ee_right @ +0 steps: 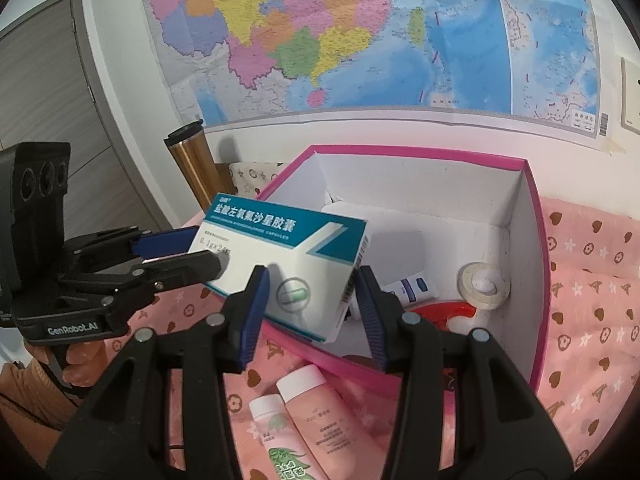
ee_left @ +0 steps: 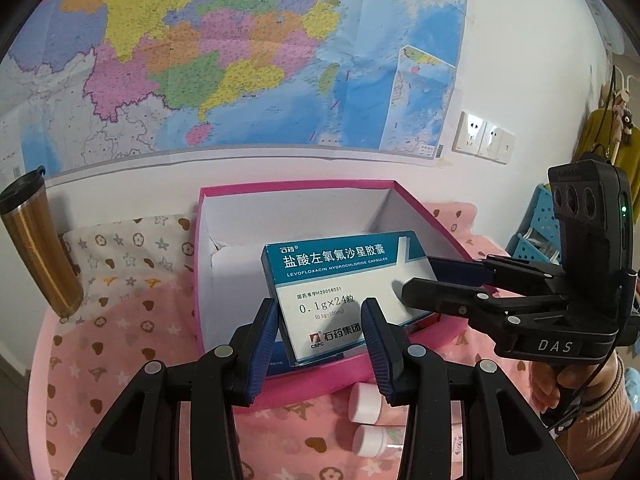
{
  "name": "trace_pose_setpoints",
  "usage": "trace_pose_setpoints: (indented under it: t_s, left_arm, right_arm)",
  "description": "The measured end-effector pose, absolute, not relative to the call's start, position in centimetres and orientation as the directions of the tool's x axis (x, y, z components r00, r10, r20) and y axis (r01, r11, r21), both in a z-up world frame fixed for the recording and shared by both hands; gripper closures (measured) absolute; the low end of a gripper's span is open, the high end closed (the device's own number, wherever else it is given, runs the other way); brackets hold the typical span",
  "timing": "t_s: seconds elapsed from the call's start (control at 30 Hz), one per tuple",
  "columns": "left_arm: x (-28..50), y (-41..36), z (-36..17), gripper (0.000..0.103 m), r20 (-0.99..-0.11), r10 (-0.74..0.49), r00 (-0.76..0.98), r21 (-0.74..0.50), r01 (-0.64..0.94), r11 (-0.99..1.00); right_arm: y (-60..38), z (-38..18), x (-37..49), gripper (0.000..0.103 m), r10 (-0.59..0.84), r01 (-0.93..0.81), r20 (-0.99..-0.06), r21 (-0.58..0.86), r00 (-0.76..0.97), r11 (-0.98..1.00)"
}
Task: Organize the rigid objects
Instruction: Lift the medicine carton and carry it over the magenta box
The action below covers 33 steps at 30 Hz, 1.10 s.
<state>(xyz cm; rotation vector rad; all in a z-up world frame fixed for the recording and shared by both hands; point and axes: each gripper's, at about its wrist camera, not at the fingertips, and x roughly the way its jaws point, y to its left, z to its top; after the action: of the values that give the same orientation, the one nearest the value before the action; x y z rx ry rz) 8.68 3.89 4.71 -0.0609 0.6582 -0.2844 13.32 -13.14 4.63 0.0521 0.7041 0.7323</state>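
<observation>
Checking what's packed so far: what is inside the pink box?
In the pink box lie a tape roll, a small white tube and something red. The medicine carton, held above the rim, hides the near-left floor.
</observation>
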Motion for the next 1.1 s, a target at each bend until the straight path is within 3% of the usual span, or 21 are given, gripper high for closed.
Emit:
trace_pose_setpoints:
  t_s: [1.1]
  left_arm:
    - [13.5, 5.6, 1.9, 0.061, -0.672, -0.21, 0.71, -0.136, 0.16, 0.978]
  right_arm:
    - [-11.3, 1.8, 17.8, 0.055, 0.628, -0.57, -0.634, 0.336, 0.451, 0.749]
